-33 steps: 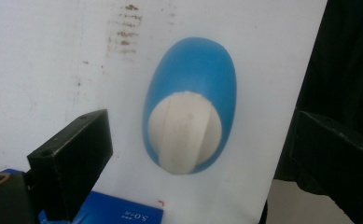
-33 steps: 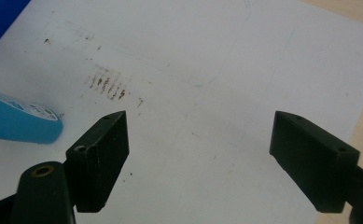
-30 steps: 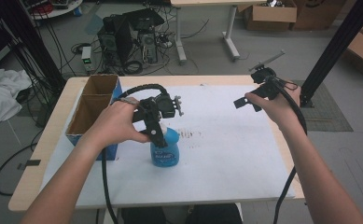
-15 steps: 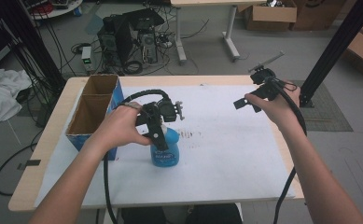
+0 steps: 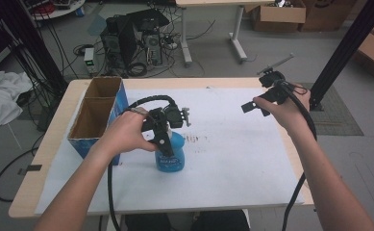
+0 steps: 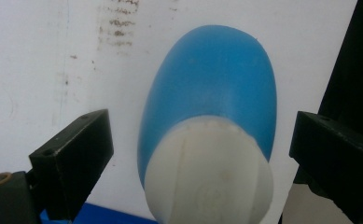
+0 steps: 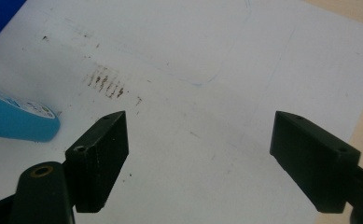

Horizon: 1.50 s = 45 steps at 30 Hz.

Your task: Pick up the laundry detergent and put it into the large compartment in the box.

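A blue bottle (image 5: 171, 156) with a white cap (image 6: 207, 177) stands upright on the white sheet (image 5: 232, 163), left of the middle. My left gripper (image 5: 167, 146) points down over it. In the left gripper view the jaws of that gripper (image 6: 200, 133) stand on either side of the cap with a gap on each side. They have just been closing a little and are open around the bottle (image 6: 212, 88). My right gripper (image 5: 259, 94) is held above the sheet's far right part. Its jaws (image 7: 198, 123) are open with nothing between them, and the bottle's base (image 7: 16, 119) lies off to their left.
A blue cardboard box (image 5: 119, 98) with two open compartments stands at the table's left edge, close beside my left hand. Brown smudges (image 7: 107, 81) mark the sheet near the bottle. The bare wooden table edge (image 5: 290, 144) runs along the right.
The left gripper has shifted slightly over the bottle's top. The right hand and the bottle have kept still.
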Available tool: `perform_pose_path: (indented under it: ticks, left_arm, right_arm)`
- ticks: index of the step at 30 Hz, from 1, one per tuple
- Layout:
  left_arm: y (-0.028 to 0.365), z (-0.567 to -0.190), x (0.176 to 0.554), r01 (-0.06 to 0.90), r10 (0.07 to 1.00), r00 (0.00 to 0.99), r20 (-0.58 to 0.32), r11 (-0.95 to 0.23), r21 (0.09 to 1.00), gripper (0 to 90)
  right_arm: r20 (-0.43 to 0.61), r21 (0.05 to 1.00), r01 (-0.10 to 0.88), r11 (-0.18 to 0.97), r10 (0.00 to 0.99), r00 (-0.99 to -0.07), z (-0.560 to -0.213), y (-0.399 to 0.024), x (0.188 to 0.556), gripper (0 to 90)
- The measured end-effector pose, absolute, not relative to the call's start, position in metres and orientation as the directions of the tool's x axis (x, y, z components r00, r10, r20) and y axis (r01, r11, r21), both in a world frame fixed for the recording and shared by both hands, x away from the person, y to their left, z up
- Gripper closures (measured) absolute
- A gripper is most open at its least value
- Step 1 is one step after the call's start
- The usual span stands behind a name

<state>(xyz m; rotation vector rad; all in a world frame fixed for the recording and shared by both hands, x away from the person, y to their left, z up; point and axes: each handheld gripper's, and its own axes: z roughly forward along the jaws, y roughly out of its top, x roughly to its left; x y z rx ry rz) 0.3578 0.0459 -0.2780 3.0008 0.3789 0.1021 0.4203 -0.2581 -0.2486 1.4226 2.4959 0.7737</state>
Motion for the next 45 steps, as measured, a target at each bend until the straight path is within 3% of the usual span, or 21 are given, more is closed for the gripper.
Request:
perform_pose_path:
  ticks: [45]
  left_arm:
    - [0.0447, -0.279, 0.3597, 0.241, 0.247, 0.968, 0.047, -0.965, 0.107, 34.2]
  right_arm:
    - [0.123, 0.515, 0.759, 0.398, 0.842, -0.525, -0.2518, -0.2631, 0.4211, 19.7]
